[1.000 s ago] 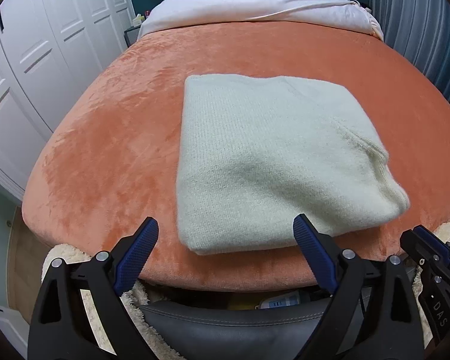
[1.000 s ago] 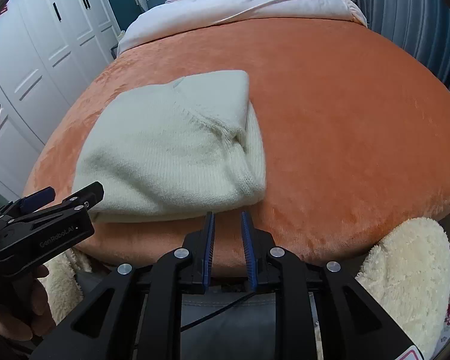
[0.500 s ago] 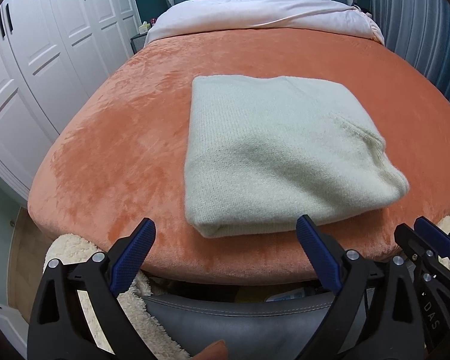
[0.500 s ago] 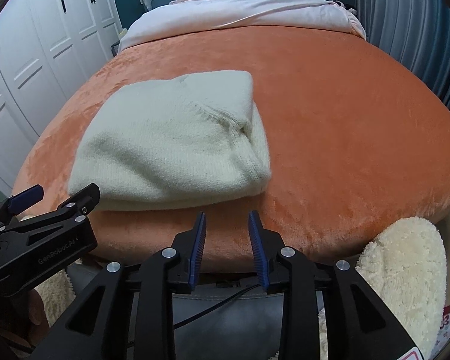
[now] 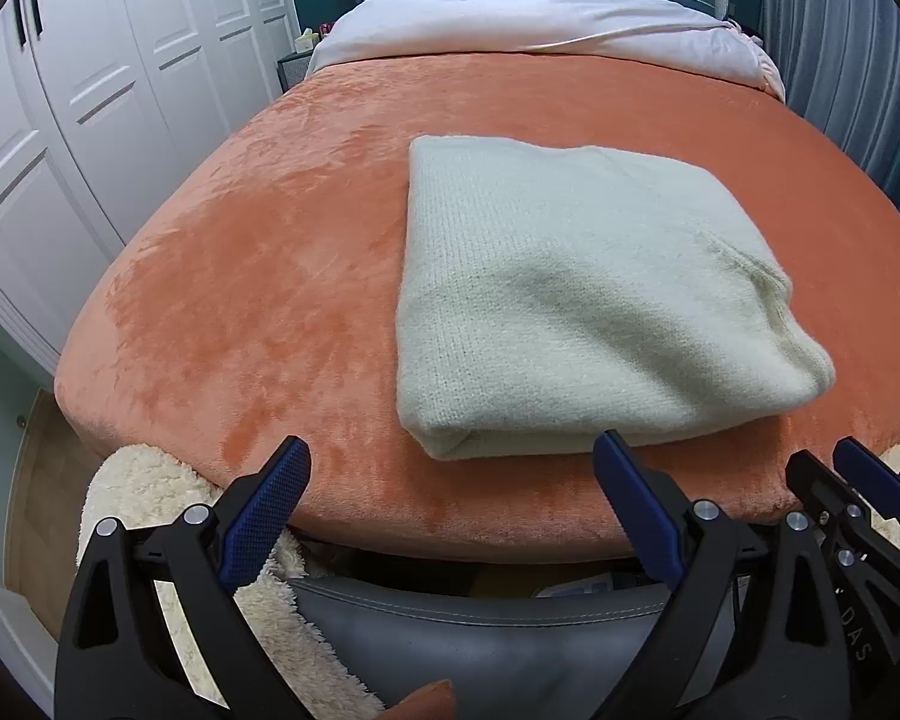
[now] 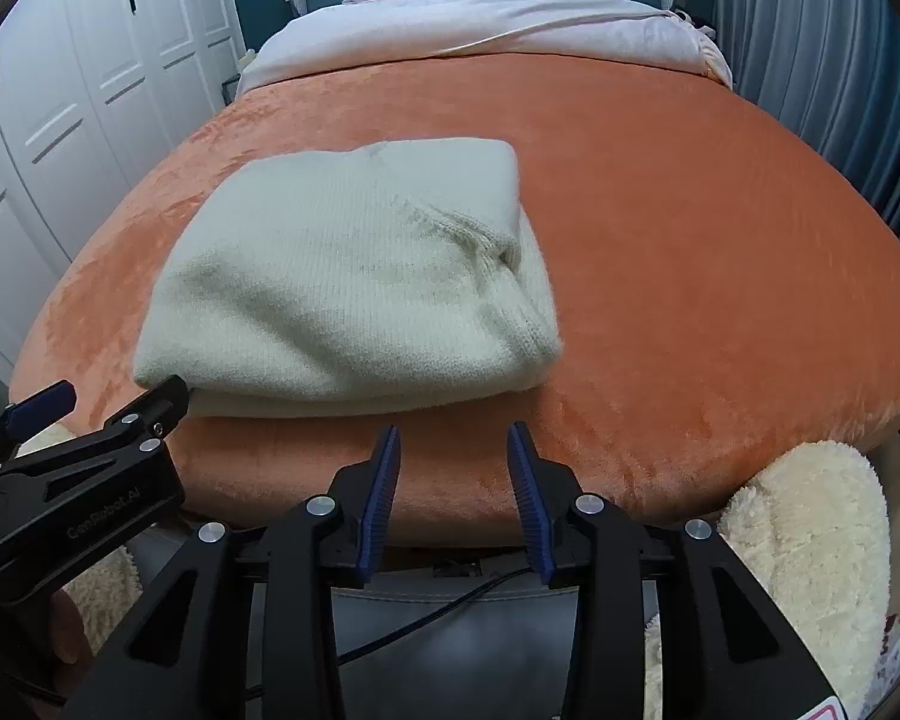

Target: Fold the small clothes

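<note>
Wardrobe doors stand at the far left beside the orange blanket. Left gripper hangs wide open off the bed's near edge, holding nothing. Ahead lies the folded cream sweater on the blanket. Right gripper, jaws parted and empty, hovers just short of the sweater.

"GenRobot.AI" on the left gripper body, "DAS" lettering on the right gripper body
</note>
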